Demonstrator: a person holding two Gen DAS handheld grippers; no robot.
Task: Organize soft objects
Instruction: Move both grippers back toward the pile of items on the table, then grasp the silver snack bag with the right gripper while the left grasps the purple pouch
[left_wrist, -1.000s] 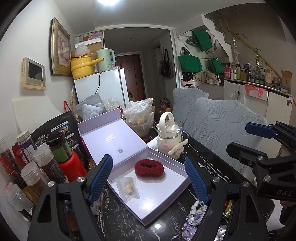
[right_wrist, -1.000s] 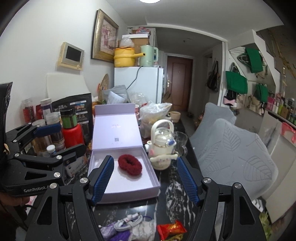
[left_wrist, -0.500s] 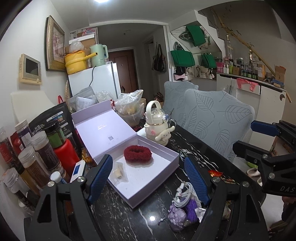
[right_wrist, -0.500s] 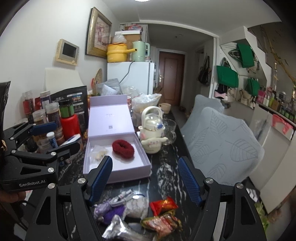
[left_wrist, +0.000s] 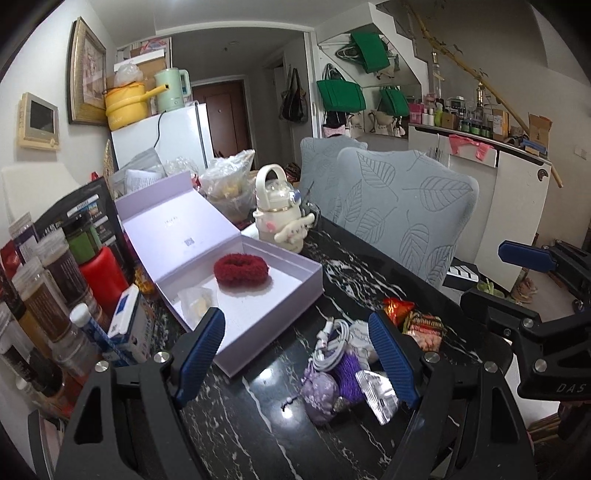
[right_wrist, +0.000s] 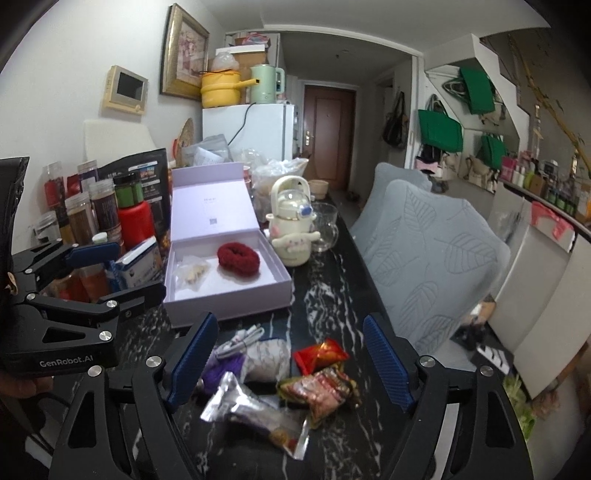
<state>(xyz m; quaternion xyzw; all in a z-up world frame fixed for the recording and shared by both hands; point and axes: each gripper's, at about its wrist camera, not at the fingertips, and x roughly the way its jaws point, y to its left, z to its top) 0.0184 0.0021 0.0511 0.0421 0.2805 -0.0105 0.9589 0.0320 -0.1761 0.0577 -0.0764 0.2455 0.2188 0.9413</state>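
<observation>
Pretty cramped room: white walls, a framed picture (right_wrist: 183, 51) above a white fridge (right_wrist: 255, 131), brown door (right_wrist: 328, 120) down the hall, leaf-patterned grey chairs (left_wrist: 402, 206) beside the black marble surface (left_wrist: 258, 424).

Open box (left_wrist: 236, 291) reachable from above, jars (left_wrist: 55, 273) crowding its left

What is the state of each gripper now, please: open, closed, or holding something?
Left gripper: open, holding nothing, above the table.
Right gripper: open, holding nothing, above the snack packets.
</observation>
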